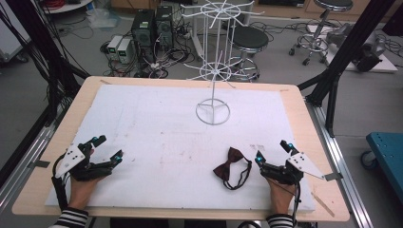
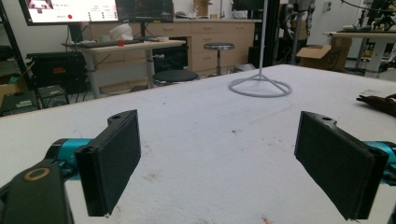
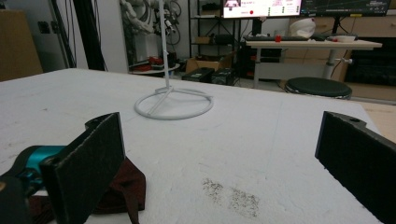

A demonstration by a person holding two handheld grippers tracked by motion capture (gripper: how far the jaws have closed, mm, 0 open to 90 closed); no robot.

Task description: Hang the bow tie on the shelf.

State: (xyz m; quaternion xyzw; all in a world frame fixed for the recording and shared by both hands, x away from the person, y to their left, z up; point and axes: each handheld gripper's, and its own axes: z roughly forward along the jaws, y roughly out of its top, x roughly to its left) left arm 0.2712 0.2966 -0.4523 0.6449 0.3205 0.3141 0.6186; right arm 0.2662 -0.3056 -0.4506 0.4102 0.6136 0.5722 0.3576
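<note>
floor: grey (image 1: 361, 109) | stools: black (image 1: 248, 39) | desk (image 2: 126, 45) | monitors (image 2: 70, 10)

Bow tie (image 1: 231, 166) just left of right claw (image 1: 273, 152), jaws apart.

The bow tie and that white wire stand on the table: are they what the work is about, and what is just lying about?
Part of the job:
- dark red bow tie, beside the right tool
- white wire stand, probably for hanging it
- left tool, open like the right one

Just lying about:
- black stools
- computer boxes and cables on the floor
- blue cart
</note>
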